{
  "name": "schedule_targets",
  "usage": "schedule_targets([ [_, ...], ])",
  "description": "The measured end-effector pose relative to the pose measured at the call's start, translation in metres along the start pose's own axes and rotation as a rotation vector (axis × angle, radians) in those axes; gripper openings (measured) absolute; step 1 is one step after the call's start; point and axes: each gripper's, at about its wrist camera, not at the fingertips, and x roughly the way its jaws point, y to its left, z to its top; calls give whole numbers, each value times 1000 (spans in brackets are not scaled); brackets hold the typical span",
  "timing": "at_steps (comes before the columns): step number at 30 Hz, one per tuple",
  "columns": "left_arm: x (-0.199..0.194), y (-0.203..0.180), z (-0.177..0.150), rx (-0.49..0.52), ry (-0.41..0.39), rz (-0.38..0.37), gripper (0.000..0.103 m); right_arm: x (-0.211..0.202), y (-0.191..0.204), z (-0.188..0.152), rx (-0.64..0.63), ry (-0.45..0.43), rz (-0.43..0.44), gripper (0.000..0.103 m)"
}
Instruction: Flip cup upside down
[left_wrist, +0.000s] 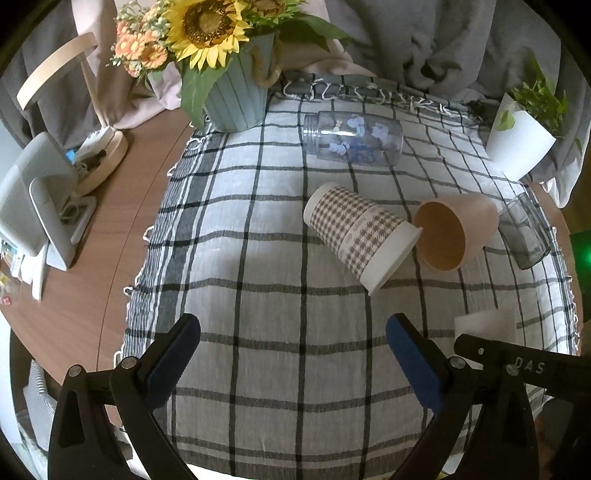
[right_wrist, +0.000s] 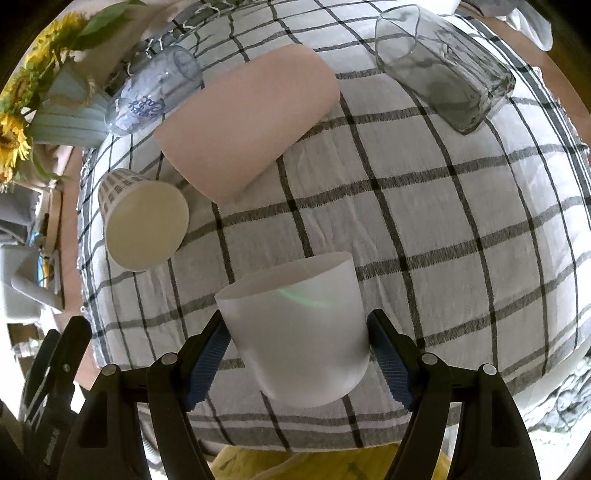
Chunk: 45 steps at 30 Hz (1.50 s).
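left hand-held gripper (left_wrist: 293, 354): spread wide, nothing between fingers, hovering over checked cloth (left_wrist: 280, 317)
houndstooth cup (left_wrist: 360, 234): on its side mid-cloth, well ahead of left hand-held gripper
pink cup (left_wrist: 456, 230): on its side, rim touching houndstooth cup's rim
right hand-held gripper (right_wrist: 297, 354): pinching white cup (right_wrist: 295, 332), blue pads on both sides of its wall
white cup position: between the right fingers, tilted, open rim facing away from camera, over near edge of cloth on bench
grey glass (right_wrist: 443, 70): lying on its side, far right
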Motion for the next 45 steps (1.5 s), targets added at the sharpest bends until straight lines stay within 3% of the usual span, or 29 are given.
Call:
schedule_targets([
  [6, -1, 1, -6, -27, 5, 19, 102, 8, -2, 1, 3, 26, 18, 76],
  [9, -3, 1, -6, -33, 1, 18, 102, 5, -1, 0, -10, 14, 27, 81],
  [13, -17, -2, -9, -48, -46, 15, 102, -14, 0, -7, -50, -18, 43, 82],
  [19, -43, -26, -16, 2, -156, 18, 102, -78, -2, -24, -114, -188, 39, 85],
  [25, -60, -69, -37, 67, -241, -10, 102, -115, -14, -24, -156, -347, -48, 86],
  [27, -60, -82, -44, 38, -246, 10, 102, -122, -25, -24, -175, -373, -76, 86],
  [36, -38, -149, -77, 83, -266, 80, 103, -114, -65, -25, -273, -334, -172, 86],
  [45, -3, -182, -94, 36, -279, 99, 102, -88, -95, -20, -325, -253, -228, 86],
])
